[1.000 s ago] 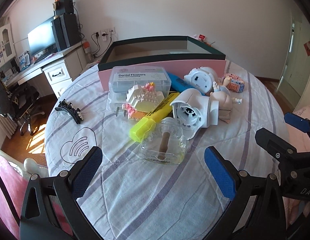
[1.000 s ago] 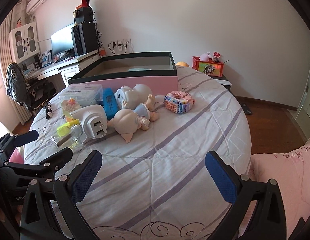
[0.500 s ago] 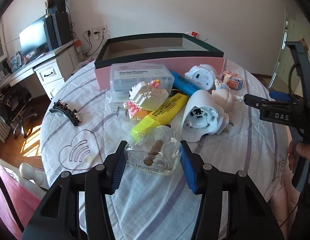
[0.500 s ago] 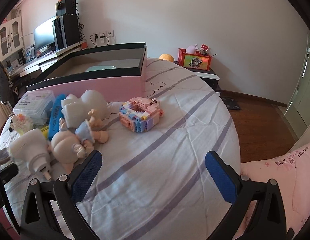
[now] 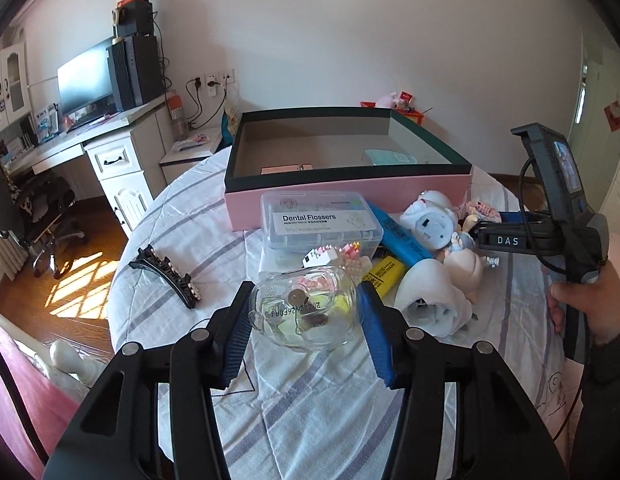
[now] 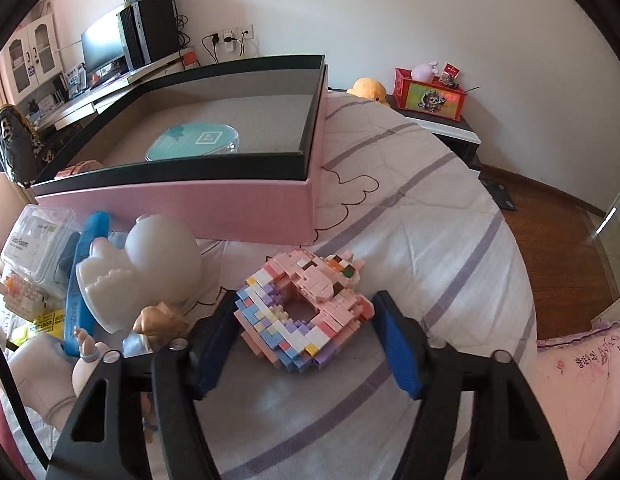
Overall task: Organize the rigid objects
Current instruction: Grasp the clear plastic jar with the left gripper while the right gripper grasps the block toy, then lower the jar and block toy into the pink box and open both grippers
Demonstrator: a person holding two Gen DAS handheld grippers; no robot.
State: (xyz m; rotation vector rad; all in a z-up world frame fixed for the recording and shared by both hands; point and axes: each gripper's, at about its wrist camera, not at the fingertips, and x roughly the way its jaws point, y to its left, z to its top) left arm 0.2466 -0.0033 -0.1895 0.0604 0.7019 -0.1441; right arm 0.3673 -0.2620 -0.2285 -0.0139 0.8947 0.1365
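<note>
My left gripper (image 5: 302,320) is shut on a clear jar (image 5: 306,312) with small brown pieces inside, held just above the striped bedcover. My right gripper (image 6: 304,320) is closing on a pink block model (image 6: 306,304) that lies on the cover, and both blue pads meet its sides. Behind both stands a pink box (image 5: 350,192) with a dark rim, seen closer as the box (image 6: 190,208) in the right wrist view, with a teal disc (image 6: 194,142) inside. Beside it lie a dental flosser case (image 5: 318,220), a yellow highlighter (image 5: 384,272), a blue tube (image 5: 402,236) and white toy figures (image 6: 150,264).
A black hair clip (image 5: 166,276) lies at the left of the round bed. A person's hand (image 5: 586,304) holds the right gripper's handle at the right edge. A desk with a monitor (image 5: 86,80) stands at the back left, and a red bin (image 6: 430,96) on a bedside table.
My left gripper shut on the clear jar and raised it a little. My right gripper swept left over the bed to the pink block model and narrowed around it.
</note>
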